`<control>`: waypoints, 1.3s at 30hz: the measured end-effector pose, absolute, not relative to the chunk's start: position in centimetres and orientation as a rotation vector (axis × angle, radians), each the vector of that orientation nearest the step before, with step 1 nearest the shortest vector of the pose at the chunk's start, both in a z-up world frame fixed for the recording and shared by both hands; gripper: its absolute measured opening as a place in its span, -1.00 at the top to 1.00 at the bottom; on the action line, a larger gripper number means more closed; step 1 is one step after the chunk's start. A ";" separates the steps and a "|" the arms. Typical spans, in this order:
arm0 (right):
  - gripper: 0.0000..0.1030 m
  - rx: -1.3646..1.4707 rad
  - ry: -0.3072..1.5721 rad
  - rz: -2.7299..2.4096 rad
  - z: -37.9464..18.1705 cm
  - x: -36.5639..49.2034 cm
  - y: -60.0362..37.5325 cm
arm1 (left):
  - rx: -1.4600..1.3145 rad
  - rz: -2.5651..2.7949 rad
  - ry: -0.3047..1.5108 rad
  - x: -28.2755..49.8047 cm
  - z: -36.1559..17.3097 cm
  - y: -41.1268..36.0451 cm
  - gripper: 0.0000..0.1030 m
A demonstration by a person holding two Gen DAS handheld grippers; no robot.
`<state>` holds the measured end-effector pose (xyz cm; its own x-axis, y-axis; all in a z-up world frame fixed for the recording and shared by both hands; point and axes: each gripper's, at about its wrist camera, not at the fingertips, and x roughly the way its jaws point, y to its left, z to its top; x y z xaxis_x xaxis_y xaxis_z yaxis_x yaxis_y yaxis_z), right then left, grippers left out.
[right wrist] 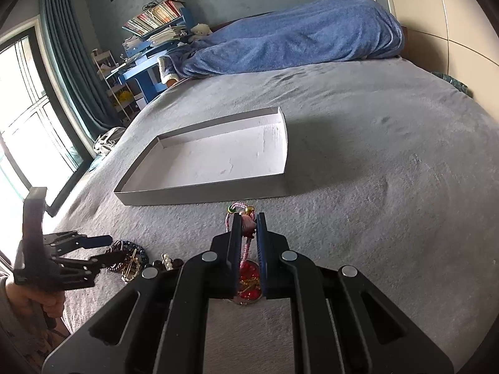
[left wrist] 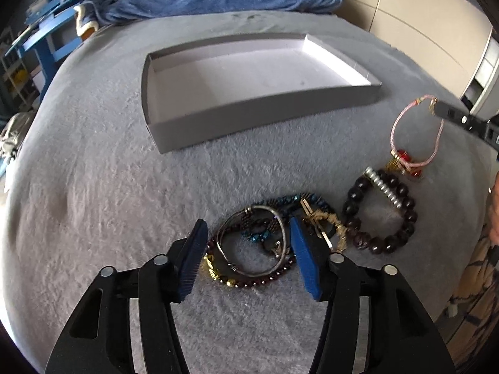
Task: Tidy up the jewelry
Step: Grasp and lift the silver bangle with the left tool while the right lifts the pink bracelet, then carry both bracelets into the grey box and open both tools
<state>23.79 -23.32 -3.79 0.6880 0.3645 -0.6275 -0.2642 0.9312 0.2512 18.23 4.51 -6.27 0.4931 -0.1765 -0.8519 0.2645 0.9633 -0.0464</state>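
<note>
A home bedroom: grey bed (right wrist: pixel 358 131), blue blanket (right wrist: pixel 296 40), bookshelf (right wrist: pixel 156 18), curtains (right wrist: pixel 65 46).

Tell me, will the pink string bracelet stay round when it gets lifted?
Probably not. The pink cord bracelet looks thin and soft, so it likely droops from the right gripper pinching it. Its red and gold charms hang lowest, probably swinging a little.

My fingers (left wrist: pixel 304 257) carry ribbed blue rubbery pads on matt black plastic, with dull metal pins at the joints. Under me lies a fuzzy grey fleece blanket (left wrist: pixel 103 187), and on it a matt grey cardboard tray (left wrist: pixel 249 110), chalky pale inside. The dark bead bracelet (left wrist: pixel 379 212) looks glossy, the bangle (left wrist: pixel 252 240) is thin shiny metal, and the pink bracelet (left wrist: pixel 416 131) is woven cord with glassy red beads.
</note>
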 end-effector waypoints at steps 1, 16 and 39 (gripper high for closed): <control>0.82 0.143 0.731 0.354 -3.8 23.8 -23.3 | 0.092 -0.267 1.020 18.3 -6.3 4.6 0.07; 0.82 0.153 0.693 0.361 -2.6 23.2 -23.2 | 0.036 -0.273 0.907 17.5 -2.6 5.2 0.08; 0.82 0.085 0.604 0.420 4.5 31.9 -19.3 | -0.019 -0.249 0.880 27.6 2.2 4.0 0.08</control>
